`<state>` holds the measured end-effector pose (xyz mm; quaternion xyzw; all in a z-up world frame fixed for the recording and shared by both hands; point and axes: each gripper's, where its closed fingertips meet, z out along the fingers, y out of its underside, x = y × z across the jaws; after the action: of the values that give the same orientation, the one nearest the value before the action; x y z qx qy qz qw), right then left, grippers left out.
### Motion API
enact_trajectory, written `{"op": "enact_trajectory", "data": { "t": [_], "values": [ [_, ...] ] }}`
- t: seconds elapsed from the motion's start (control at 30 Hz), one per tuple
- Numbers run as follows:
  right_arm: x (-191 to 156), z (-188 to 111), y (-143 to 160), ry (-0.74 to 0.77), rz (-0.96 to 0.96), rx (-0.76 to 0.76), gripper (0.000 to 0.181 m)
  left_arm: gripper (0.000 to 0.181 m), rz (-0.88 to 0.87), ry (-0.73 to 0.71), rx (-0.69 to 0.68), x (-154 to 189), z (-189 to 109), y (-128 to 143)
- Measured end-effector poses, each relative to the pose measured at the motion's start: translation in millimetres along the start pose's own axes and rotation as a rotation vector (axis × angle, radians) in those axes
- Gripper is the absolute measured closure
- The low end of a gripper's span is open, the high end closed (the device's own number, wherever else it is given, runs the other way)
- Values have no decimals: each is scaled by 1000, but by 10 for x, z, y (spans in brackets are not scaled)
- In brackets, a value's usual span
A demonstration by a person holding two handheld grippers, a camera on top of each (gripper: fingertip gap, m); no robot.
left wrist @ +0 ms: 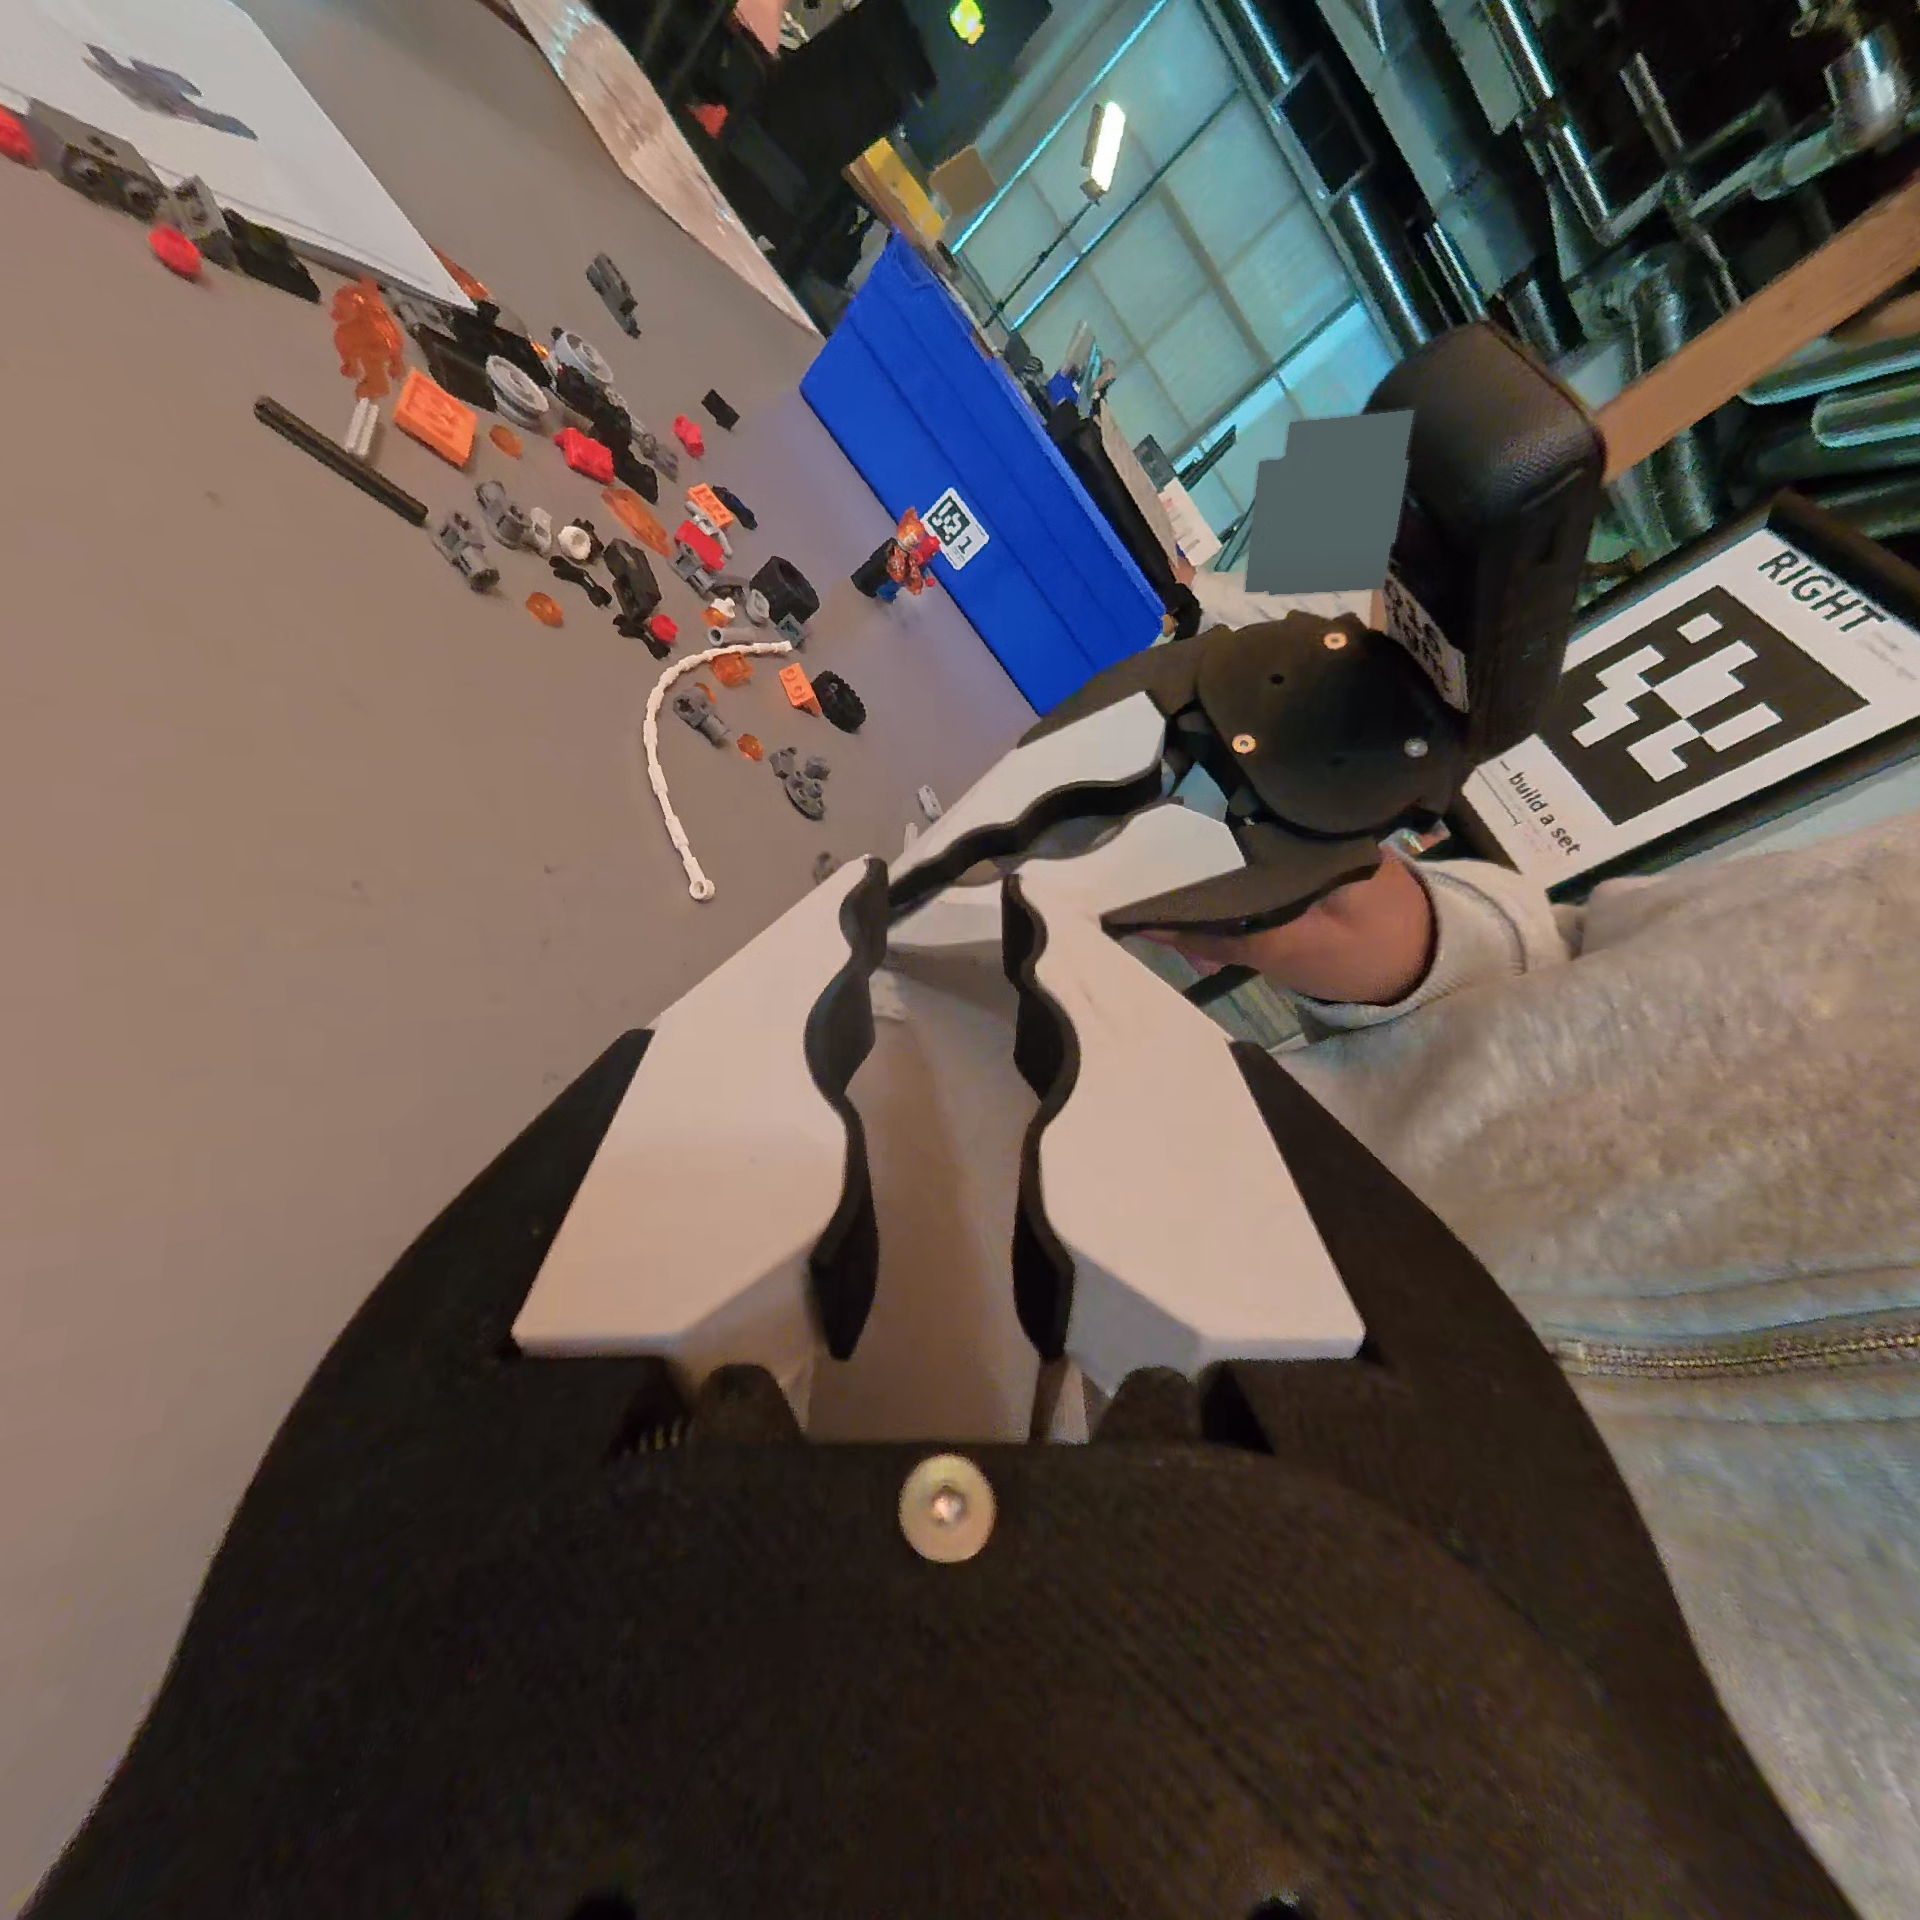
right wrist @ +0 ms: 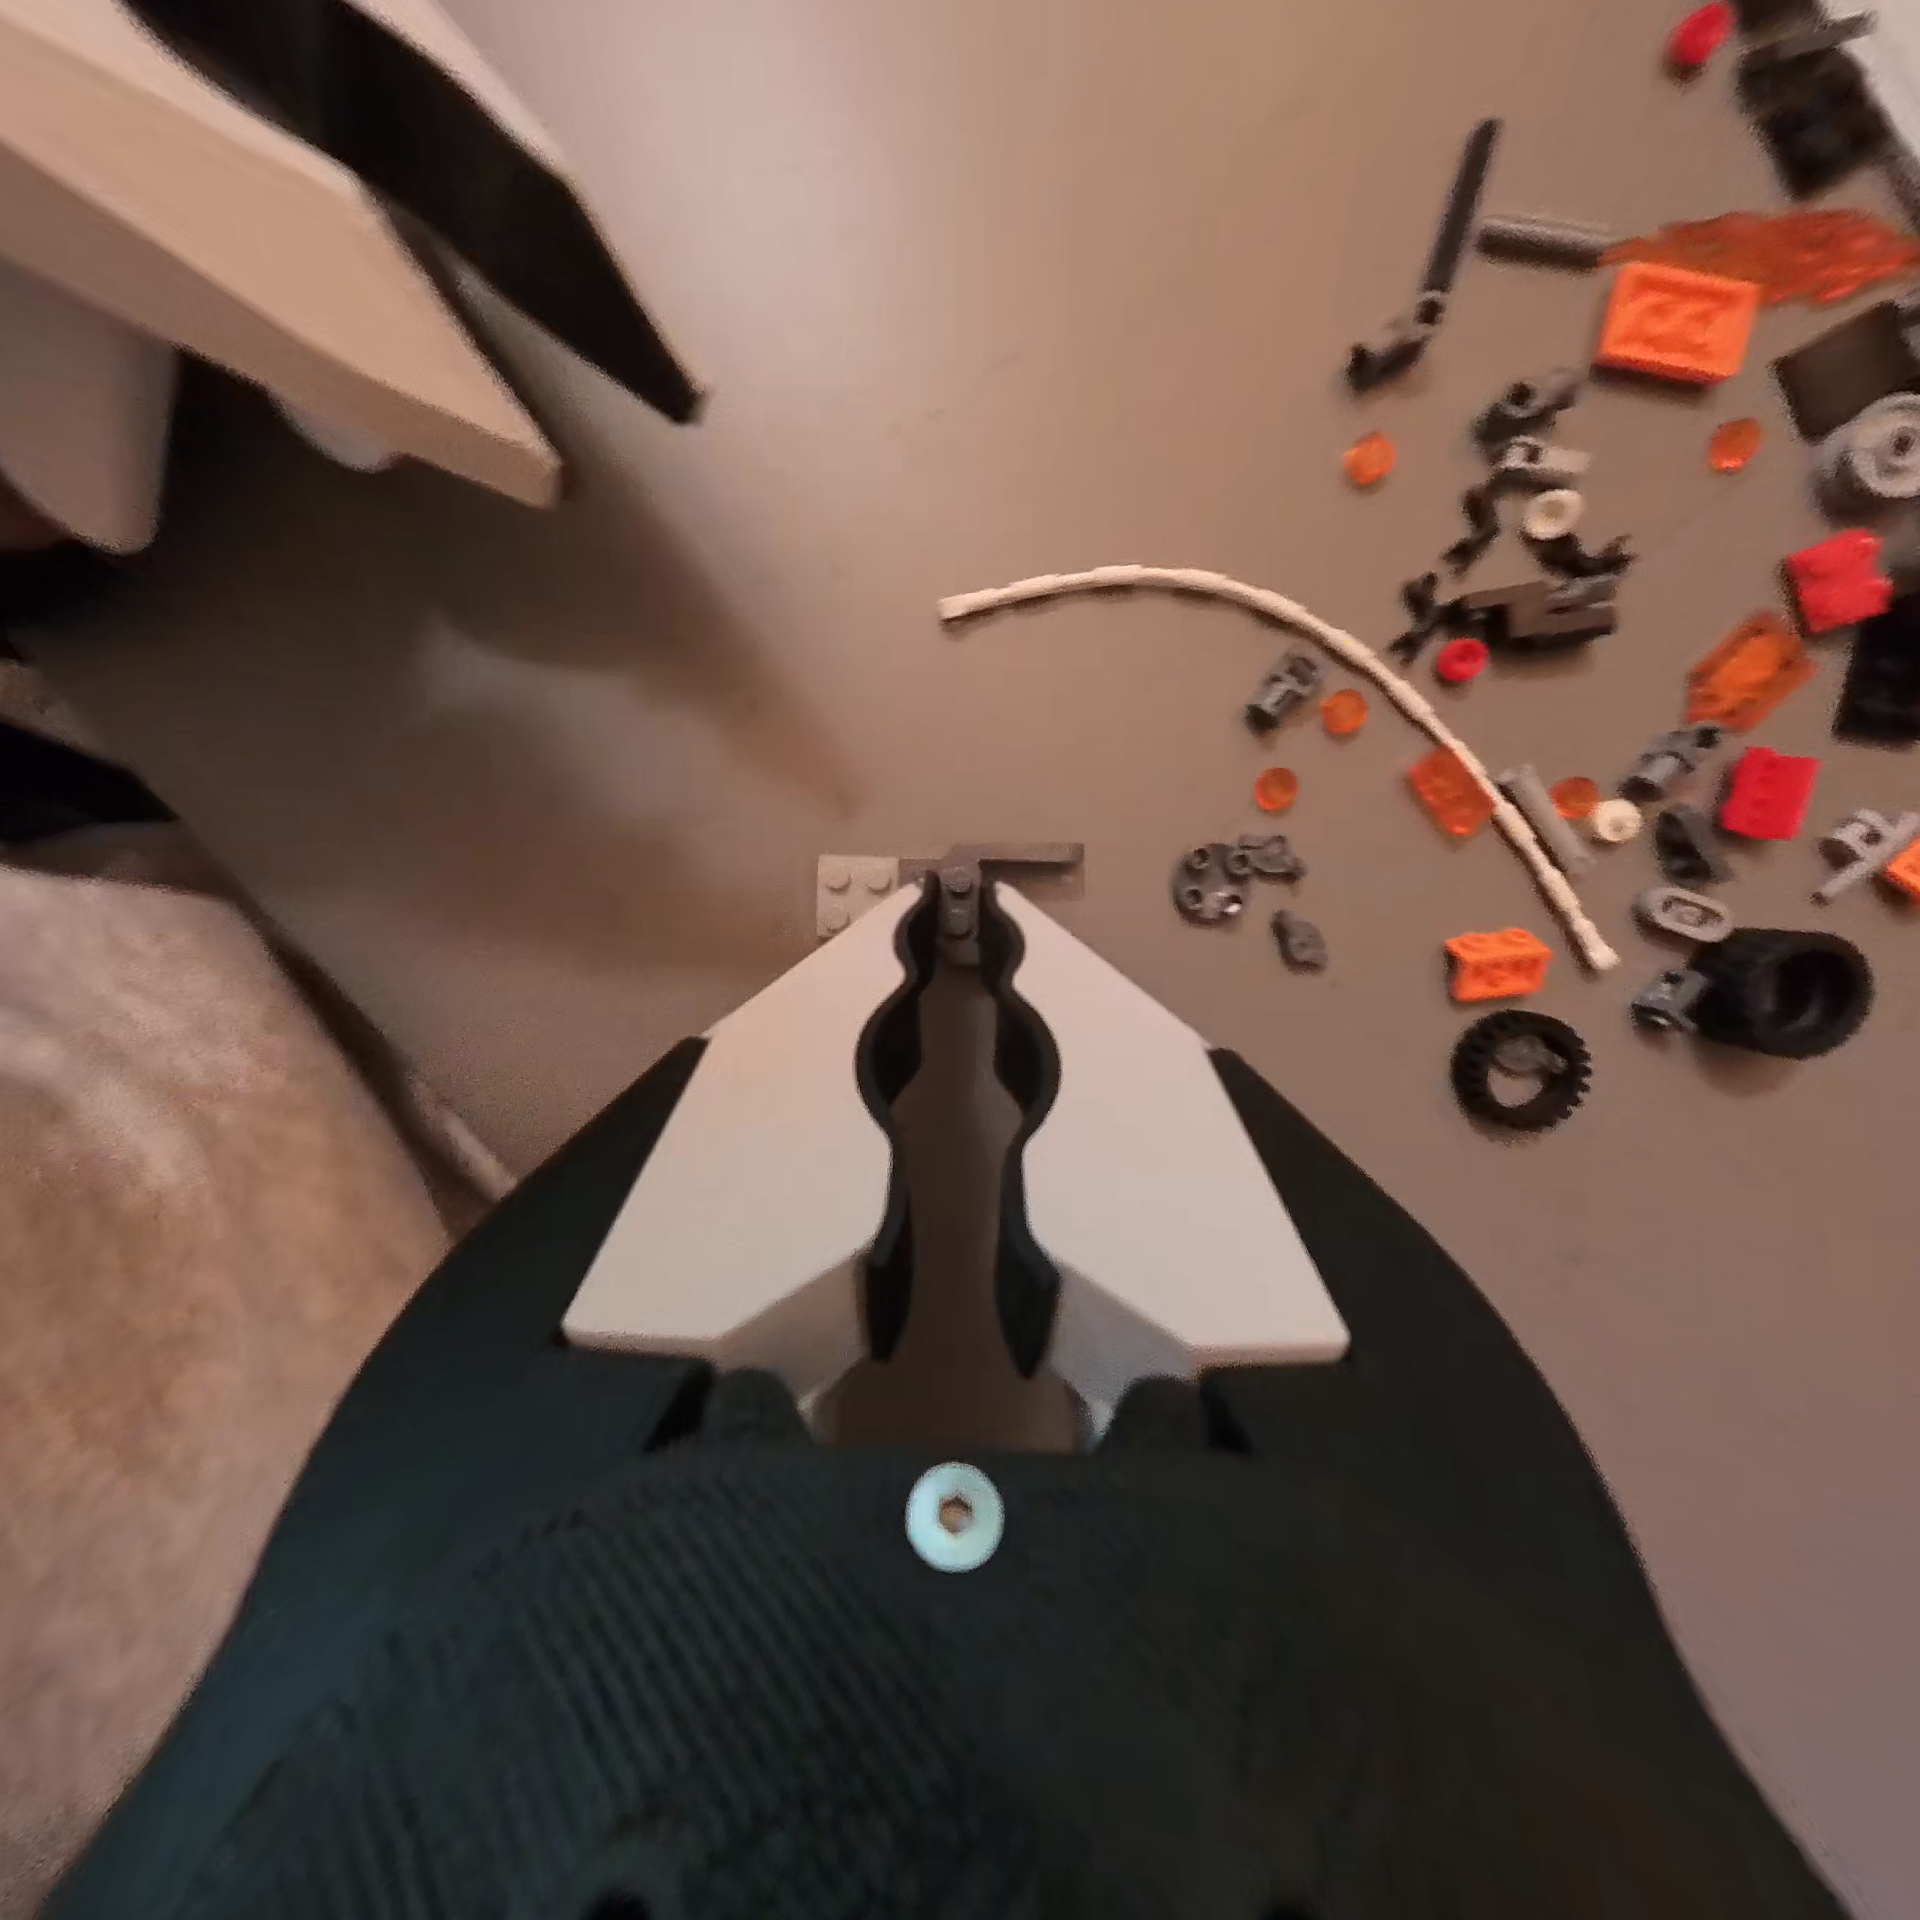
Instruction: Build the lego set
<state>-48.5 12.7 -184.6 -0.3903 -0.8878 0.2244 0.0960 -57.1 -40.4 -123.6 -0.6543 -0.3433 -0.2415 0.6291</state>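
Note:
My right gripper [right wrist: 956, 902] is shut on a small dark grey studded piece [right wrist: 956, 920], held low over the table. Right at its tips lie a light grey plate [right wrist: 857, 883] and a dark grey plate [right wrist: 1034, 860]; I cannot tell whether they are joined to the held piece. My left gripper [left wrist: 940, 899] is open and empty, with its tips close beside the right gripper's tips [left wrist: 909, 878]. A finger [right wrist: 312, 239] of the left gripper shows at the upper left of the right wrist view. Loose orange, red, black and grey Lego parts [right wrist: 1662, 623] lie scattered to the right.
Among the scattered parts are a white flexible chain [right wrist: 1299, 623], a black tyre [right wrist: 1792, 987] and a black gear [right wrist: 1522, 1065]. A minifigure [left wrist: 909, 556] stands by a blue bin [left wrist: 966, 468]. A white sheet [left wrist: 208, 135] lies farther back. A grey sleeve [left wrist: 1558, 1143] is at the right.

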Motion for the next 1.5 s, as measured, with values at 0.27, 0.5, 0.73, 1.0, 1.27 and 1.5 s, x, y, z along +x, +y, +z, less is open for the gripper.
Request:
{"op": "enact_trajectory", "data": {
  "t": [0.27,0.5,0.73,1.0,1.27,1.5],
  "values": [
    [123,-310,-141,-147,126,318,170,166,233,-17,225,177,-134,-296],
    [362,-600,-39,-141,93,490,155,159,322,-56,254,199,7,-361],
    [314,-644,-312,-205,76,663,152,164,697,-304,442,448,98,-677],
    [362,-680,-412,-222,-24,868,178,148,683,-323,365,286,369,-732],
    [430,-770,-424,-234,19,933,169,122,621,-329,278,102,484,-599],
    [414,-687,-430,-183,-7,891,166,117,671,-347,242,99,541,-530]
  ]
}}
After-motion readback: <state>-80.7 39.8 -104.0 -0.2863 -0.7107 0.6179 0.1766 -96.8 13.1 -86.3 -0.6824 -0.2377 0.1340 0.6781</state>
